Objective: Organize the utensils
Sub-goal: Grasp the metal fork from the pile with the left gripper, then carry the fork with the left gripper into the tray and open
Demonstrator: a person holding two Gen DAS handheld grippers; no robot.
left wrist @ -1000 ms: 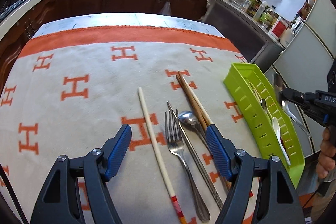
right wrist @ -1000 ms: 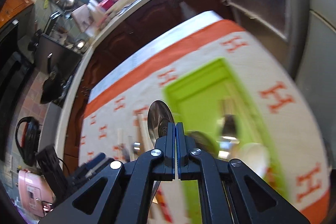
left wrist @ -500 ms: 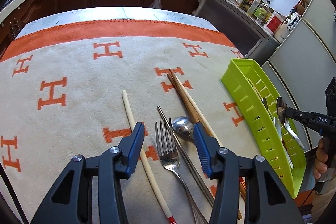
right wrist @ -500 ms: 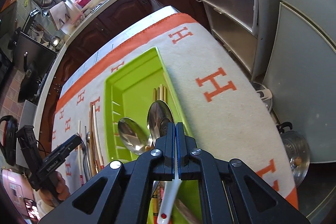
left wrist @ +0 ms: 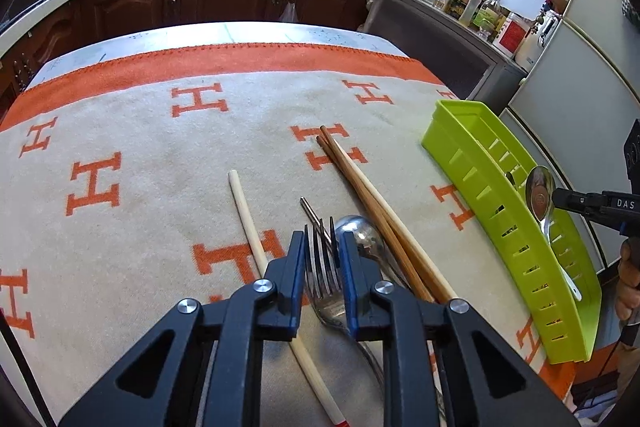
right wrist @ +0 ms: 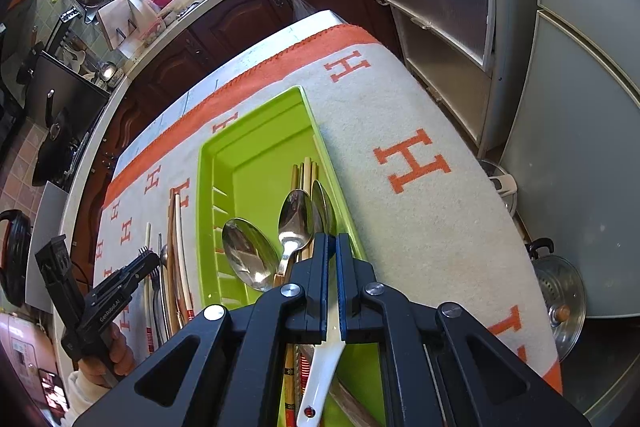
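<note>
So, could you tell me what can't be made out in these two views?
- Left wrist: fork handle hidden under left gripper, whose jaws have just been closing around the tines; contact unclear.
- Right wrist: white spoon mostly behind right gripper.
- Left wrist: green tray contents behind its wall.

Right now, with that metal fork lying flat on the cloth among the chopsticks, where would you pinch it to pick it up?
Across the narrow neck just below the tines, coming down from above. The fork lies flat, with a white chopstick and a spoon close on either side, so only a slim top-down pinch fits. The left gripper straddles that spot, its jaws having just been closing.
</note>
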